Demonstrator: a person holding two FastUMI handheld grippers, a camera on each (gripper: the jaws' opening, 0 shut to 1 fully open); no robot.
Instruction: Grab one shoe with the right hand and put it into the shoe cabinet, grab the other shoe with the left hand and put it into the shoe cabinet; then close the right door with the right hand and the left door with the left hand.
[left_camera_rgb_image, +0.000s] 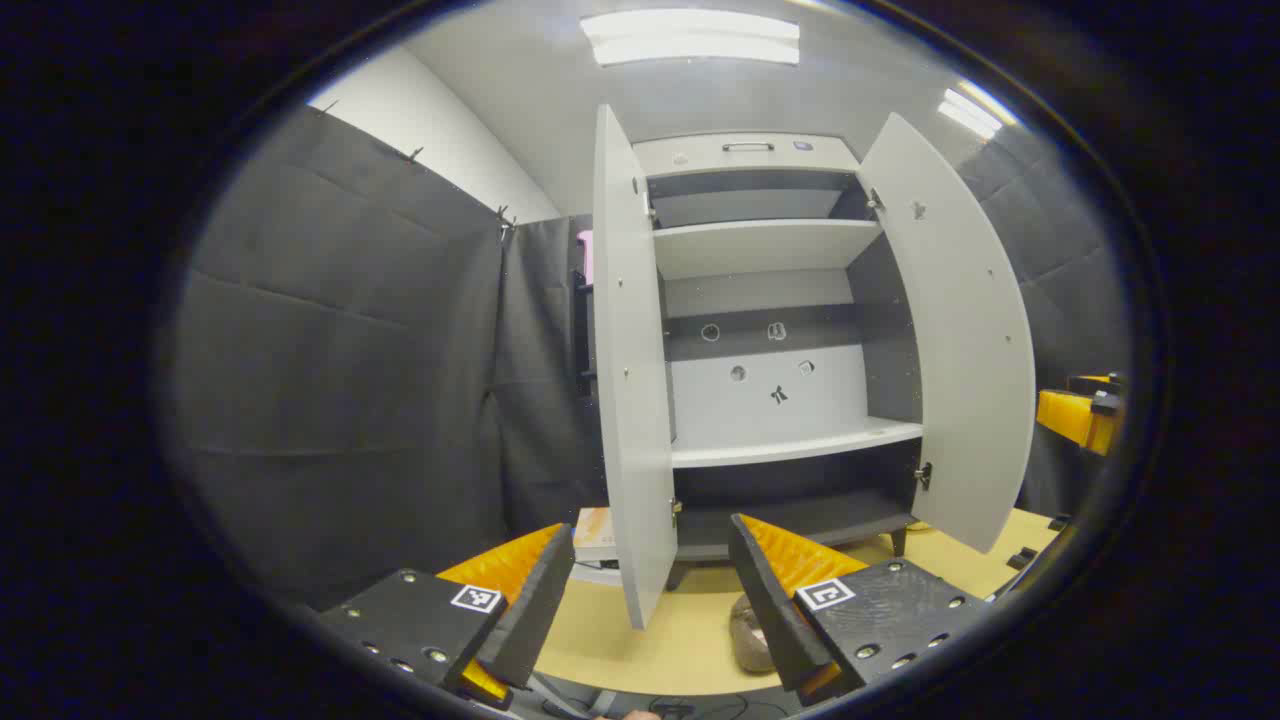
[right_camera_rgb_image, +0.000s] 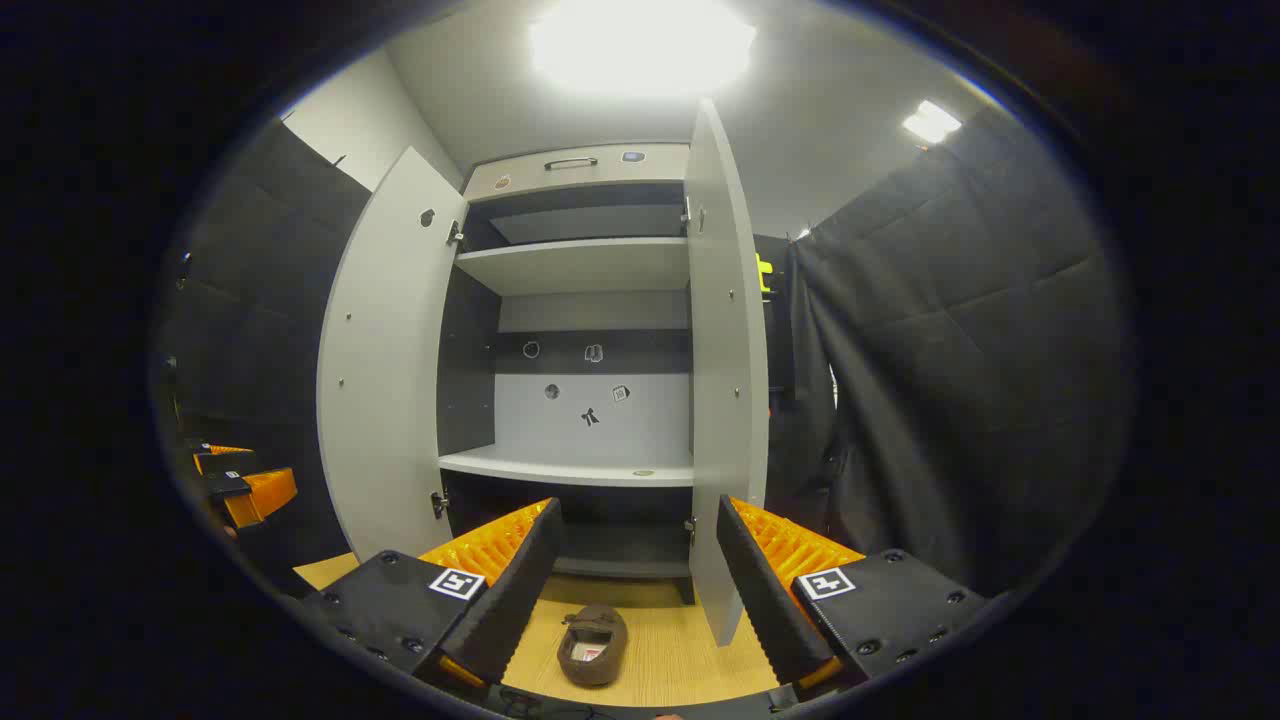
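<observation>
Two open grippers, left (left_camera_rgb_image: 650, 590) and right (right_camera_rgb_image: 635, 575), face two shoes (right_camera_rgb_image: 592, 645) (left_camera_rgb_image: 750, 635).

Both doors (right_camera_rgb_image: 385, 360) stand wide, leaving the shoe cabinet (right_camera_rgb_image: 580, 300) shelves open to reach.

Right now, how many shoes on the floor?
2, likely one pair: a shoe between the right gripper's fingers in its view; a partly hidden shoe by the left gripper's finger.

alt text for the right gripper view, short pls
An open gripper hovers above a brown shoe lying on a wooden floor, facing a pale shoe cabinet with both doors swung open and its shelves bare. The other gripper shows at the left edge, against dark cloth walls.
</observation>
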